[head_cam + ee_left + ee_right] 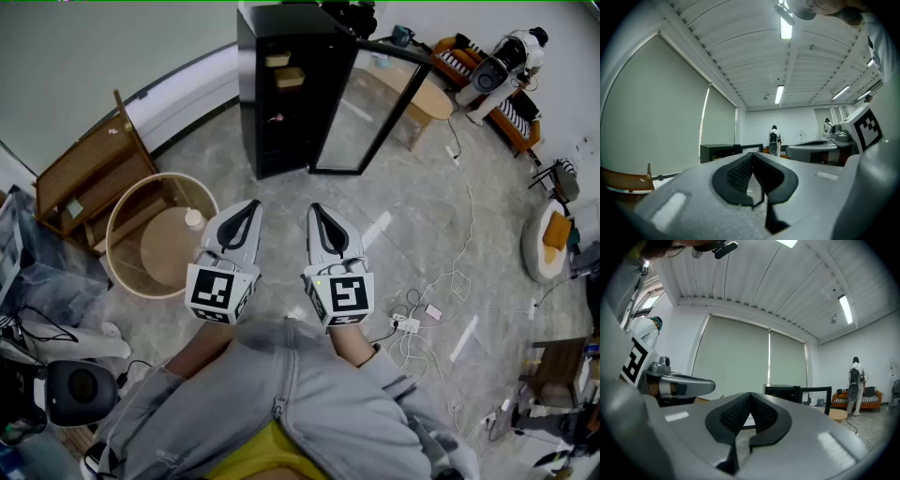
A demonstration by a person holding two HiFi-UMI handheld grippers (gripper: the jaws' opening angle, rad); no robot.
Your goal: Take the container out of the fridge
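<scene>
- Head view: fridge (pixel 281 94), door (pixel 370 108) open, well ahead; container (pixel 289 78) on shelf.
- Left tool (pixel 250 208), right tool (pixel 317 212): clenched, empty.
- Advice: approach, part one tool's jaws before the shelf.

From my head view, the open fridge (pixel 267 131) shows only small tan shapes (pixel 284 70) on its upper shelves, too small for me to name, its lower shelves lost in dark, while the left gripper (pixel 752 159) and right gripper (pixel 750 399) block its base in their own views.
</scene>
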